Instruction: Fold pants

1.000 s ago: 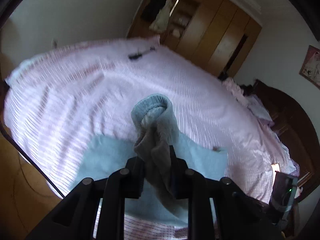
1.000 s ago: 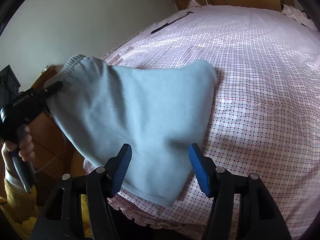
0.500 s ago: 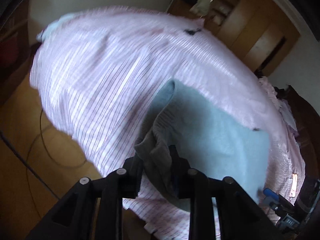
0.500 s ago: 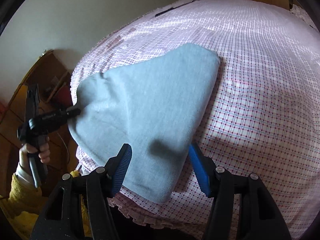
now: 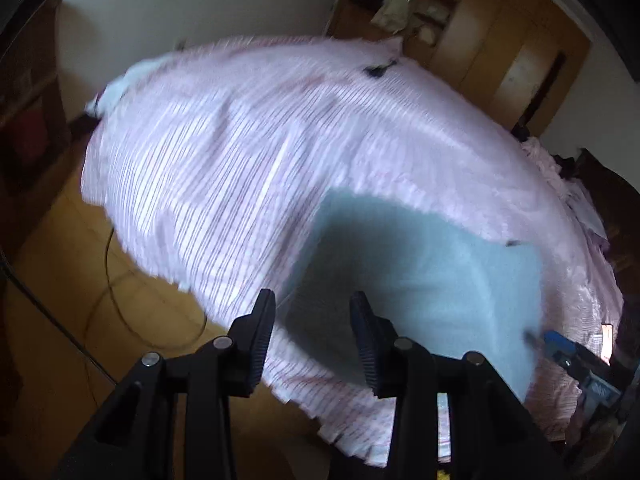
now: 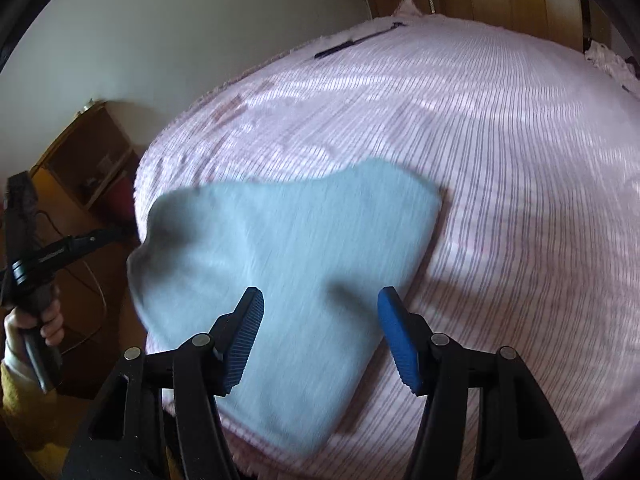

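Observation:
The light blue-grey pants [image 6: 288,272] lie folded on the pink checked bed [image 6: 500,140], near its front edge. They also show in the left wrist view [image 5: 420,280]. My left gripper [image 5: 312,320] is open and empty, just above the pants' near left edge. It also appears at the far left of the right wrist view [image 6: 100,238], beside the pants. My right gripper [image 6: 320,320] is open and empty, hovering over the pants' near part. Its blue tip shows in the left wrist view [image 5: 560,344].
A wooden wardrobe [image 5: 480,28] stands beyond the bed. A dark thin object [image 6: 356,42] lies on the bed's far side. A low wooden shelf [image 6: 88,152] stands left of the bed. A cable [image 5: 120,280] lies on the wooden floor.
My left gripper lowered the pants' waistband onto the bed, then opened and let it go. The pants now lie flat. My right gripper stayed open above them.

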The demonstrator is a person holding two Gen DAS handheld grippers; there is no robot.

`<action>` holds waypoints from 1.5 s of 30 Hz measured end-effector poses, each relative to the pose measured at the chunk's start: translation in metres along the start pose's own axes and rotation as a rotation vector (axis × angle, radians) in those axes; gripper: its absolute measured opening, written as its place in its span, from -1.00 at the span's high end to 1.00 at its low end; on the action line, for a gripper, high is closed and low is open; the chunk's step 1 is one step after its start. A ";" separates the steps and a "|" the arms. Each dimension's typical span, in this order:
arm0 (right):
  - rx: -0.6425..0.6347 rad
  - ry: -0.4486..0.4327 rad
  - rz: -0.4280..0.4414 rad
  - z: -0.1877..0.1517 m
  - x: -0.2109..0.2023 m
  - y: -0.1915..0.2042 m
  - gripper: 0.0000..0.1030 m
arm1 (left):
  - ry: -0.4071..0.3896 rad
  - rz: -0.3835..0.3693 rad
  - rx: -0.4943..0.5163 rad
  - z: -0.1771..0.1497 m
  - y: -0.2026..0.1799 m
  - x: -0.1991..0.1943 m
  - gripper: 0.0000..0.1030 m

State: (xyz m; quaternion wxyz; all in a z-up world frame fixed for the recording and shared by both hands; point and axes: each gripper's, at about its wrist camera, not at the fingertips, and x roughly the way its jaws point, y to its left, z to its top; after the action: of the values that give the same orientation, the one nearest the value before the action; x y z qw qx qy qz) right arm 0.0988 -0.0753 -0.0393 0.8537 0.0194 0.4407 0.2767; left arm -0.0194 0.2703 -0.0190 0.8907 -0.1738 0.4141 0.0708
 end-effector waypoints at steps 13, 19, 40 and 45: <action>0.047 0.038 -0.085 0.032 0.068 -0.028 0.03 | 0.046 -0.051 0.114 0.051 -0.061 0.091 0.56; 0.023 0.017 -0.086 0.033 0.075 -0.031 0.03 | 0.096 -0.019 0.094 0.054 -0.039 0.128 0.78; 0.123 0.021 -0.007 -0.013 -0.002 -0.028 0.03 | 0.090 -0.022 0.121 0.004 -0.040 0.030 0.78; 0.210 0.065 0.053 -0.028 0.003 -0.035 0.03 | 0.139 0.017 0.106 -0.020 -0.023 0.036 0.78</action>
State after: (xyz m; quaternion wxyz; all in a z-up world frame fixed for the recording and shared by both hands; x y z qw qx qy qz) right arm 0.0949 -0.1098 -0.0681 0.8247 0.1115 0.4940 0.2518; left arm -0.0039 0.2408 -0.0522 0.8670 -0.1273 0.4797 0.0441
